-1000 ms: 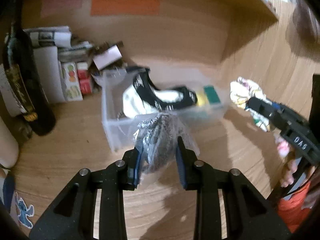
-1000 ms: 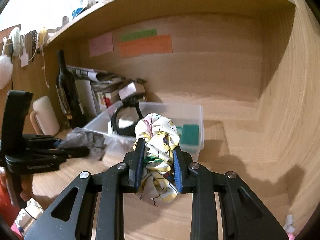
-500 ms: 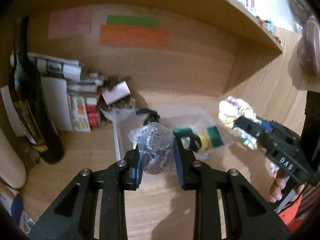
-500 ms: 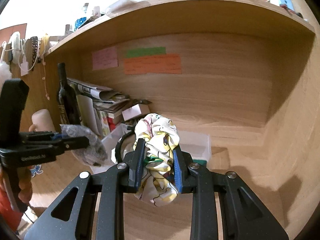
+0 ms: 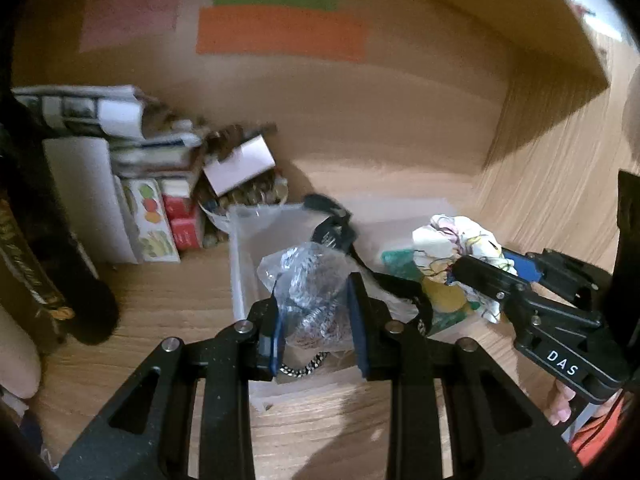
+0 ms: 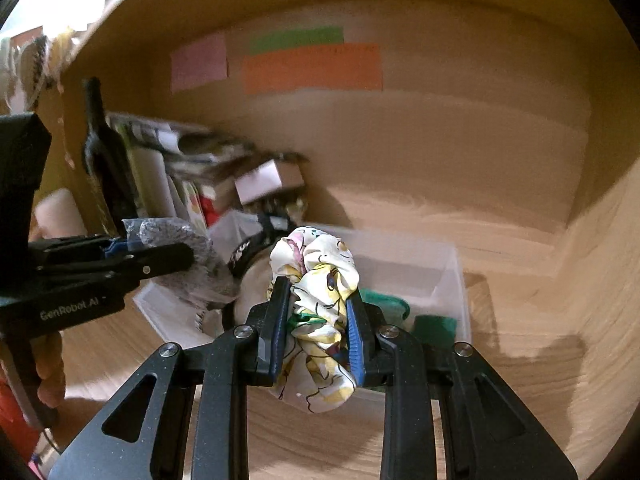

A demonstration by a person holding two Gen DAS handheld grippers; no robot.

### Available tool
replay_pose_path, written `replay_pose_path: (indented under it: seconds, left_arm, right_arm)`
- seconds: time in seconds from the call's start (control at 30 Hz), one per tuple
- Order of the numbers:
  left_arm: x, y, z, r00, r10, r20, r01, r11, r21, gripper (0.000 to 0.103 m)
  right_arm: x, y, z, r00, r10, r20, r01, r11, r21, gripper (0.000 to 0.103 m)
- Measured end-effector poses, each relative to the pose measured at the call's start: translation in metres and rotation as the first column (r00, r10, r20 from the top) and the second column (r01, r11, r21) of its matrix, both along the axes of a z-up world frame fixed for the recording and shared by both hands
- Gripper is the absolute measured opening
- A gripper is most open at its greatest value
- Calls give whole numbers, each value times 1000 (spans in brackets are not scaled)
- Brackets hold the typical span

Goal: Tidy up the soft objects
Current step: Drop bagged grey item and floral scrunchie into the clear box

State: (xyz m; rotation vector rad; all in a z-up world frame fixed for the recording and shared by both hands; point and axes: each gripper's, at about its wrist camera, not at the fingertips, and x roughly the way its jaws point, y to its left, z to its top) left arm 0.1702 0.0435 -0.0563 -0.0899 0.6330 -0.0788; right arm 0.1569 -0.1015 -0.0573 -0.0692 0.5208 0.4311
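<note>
Left wrist view: a bagged steel-wool scourer is clamped by the left gripper over the clear plastic bin; a floral fabric scrunchie is pinched by the right gripper.

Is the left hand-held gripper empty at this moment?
No, the left hand-held gripper is shut on a bagged steel scourer, held over the clear plastic bin.

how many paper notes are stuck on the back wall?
3. The pink note is leftmost, the green note sits up and to its right, and the orange note lies directly under the green one. None seem hidden.
</note>
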Motion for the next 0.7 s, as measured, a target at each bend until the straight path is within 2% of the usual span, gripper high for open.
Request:
replay_pose_path:
  seconds: [0.1, 0.4, 0.5, 0.57, 0.7]
  left_arm:
    - [9, -4, -12, 999, -14, -31, 15, 1000, 7, 28]
    - [14, -3, -27, 995, -43, -86, 43, 999, 0, 30]
    - [12, -1, -25, 995, -43, -93, 42, 999, -13, 32]
    - [9, -1, -24, 995, -40, -93, 39, 999, -11, 35]
    - [0, -2, -16, 998, -25, -65, 25, 1000, 11, 58]
  right_arm:
    - [8, 3, -10, 999, 5, -47, -6, 1000, -26, 23]
    - [12, 12, -15, 998, 4, -55, -8, 996, -85, 27]
    - [14, 12, -13, 998, 8, -61, -14, 995, -102, 38]
    - [13, 11, -12, 999, 7, -54, -13, 995, -101, 50]
    - [6, 10, -6, 1000, 2, -19, -3, 995, -104, 59]
